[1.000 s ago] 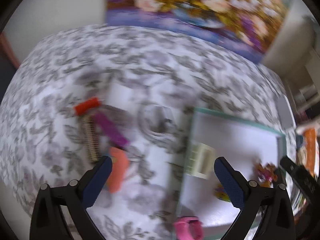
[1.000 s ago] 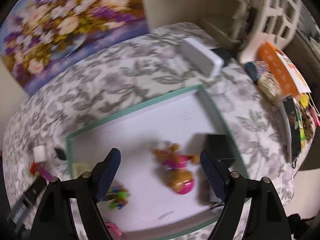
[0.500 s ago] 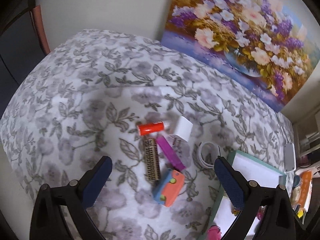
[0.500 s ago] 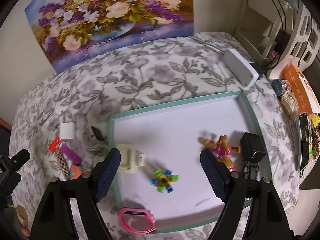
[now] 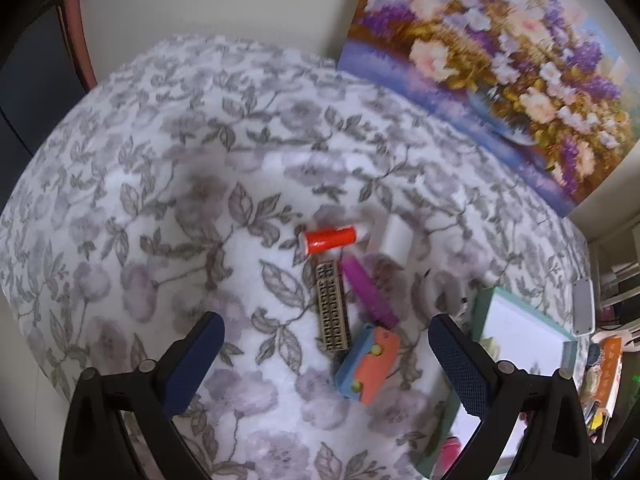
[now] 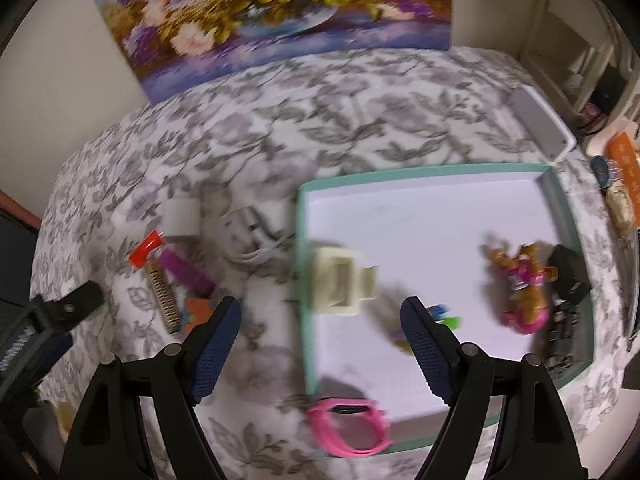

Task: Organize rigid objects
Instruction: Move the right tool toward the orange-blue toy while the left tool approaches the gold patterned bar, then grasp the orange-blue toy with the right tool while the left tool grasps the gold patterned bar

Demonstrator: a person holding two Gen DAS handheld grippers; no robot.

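Note:
Loose items lie on the floral cloth: a red cylinder (image 5: 328, 240), a brown patterned bar (image 5: 334, 308), a purple marker (image 5: 370, 292), an orange and blue toy (image 5: 368, 364), a white cube (image 5: 394, 236) and a coiled white cable (image 6: 248, 236). My left gripper (image 5: 325, 344) hangs open above this cluster, holding nothing. The teal-rimmed tray (image 6: 304, 280) holds a puppy figure (image 6: 524, 280), a spinner toy (image 6: 440, 320) and a black charger (image 6: 568, 268). A cream block (image 6: 340, 284) sits at its left rim and a pink band (image 6: 348, 426) straddles its front rim. My right gripper (image 6: 320, 320) is open over the left rim.
A flower painting (image 6: 280, 12) leans against the wall behind the table. A white box (image 6: 544, 128) lies beyond the tray's far right corner. An orange book (image 6: 622, 160) and clutter crowd the right edge. My left gripper's finger (image 6: 60, 308) shows at the left.
The left view has swung away from the tray onto the loose cluster and come closer. The right gripper has shifted left, from the tray's middle to its left rim.

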